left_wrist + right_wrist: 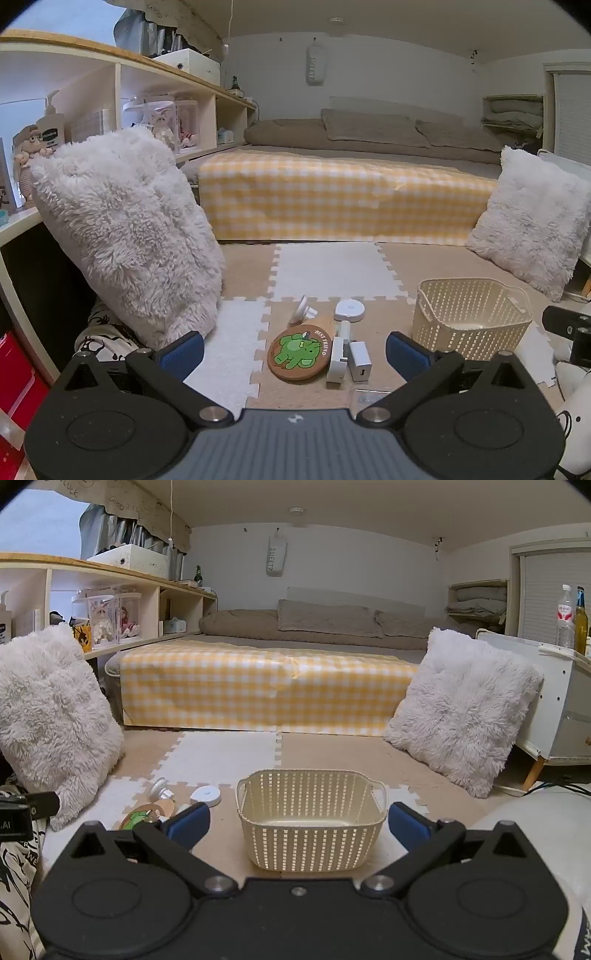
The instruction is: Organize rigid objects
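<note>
A round brown coaster with a green cartoon animal (pixel 298 352) lies on the foam floor mat between my left gripper's (pixel 294 352) wide-open fingers. Beside it are a white adapter block (pixel 360 361), a long white device (pixel 339 360), a white puck (pixel 349 310) and a small tilted white disc (pixel 302 310). A cream perforated basket (pixel 471 318) stands to their right, with nothing visible inside. In the right wrist view that basket (pixel 311 827) sits just ahead of my right gripper (pixel 298 829), which is open and holds nothing. The puck (pixel 206 796) and coaster (pixel 137 820) show at its left.
Two fluffy white cushions (pixel 125 236) (pixel 461 709) lean at left and right. A low bed with a yellow checked cover (pixel 269 690) closes the back. Shelving (pixel 155 107) runs along the left wall; a white cabinet with bottles (pixel 565 686) stands right. A clear flat case (pixel 369 397) lies near my left gripper.
</note>
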`<state>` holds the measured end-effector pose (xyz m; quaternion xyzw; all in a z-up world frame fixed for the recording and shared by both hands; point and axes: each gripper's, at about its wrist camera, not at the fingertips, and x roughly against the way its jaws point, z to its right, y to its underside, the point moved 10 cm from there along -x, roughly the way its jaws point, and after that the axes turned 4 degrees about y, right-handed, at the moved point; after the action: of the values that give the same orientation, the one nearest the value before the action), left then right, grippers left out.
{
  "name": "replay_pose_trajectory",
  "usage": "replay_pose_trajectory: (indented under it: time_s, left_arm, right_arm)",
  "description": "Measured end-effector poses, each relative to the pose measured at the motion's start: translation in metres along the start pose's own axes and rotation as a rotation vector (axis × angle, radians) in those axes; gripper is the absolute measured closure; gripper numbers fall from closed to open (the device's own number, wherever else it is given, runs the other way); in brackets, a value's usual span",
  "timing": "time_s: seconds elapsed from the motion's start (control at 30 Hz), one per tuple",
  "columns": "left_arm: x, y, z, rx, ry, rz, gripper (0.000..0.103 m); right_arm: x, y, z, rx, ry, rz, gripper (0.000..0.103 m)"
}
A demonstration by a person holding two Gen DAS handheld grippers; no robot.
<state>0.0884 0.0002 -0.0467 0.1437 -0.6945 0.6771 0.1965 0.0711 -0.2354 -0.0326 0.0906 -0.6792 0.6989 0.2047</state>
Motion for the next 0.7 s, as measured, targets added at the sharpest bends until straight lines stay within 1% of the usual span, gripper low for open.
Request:
replay_pose_trajectory:
  time_s: [0.7]
  left_arm:
    - [0.0000, -0.0001, 0.0004, 0.009, 0.006, 0.000, 0.000]
  right_arm:
    - [-0.0009, 0.0007, -0.0001, -0.001, 0.000, -0.002, 0.000]
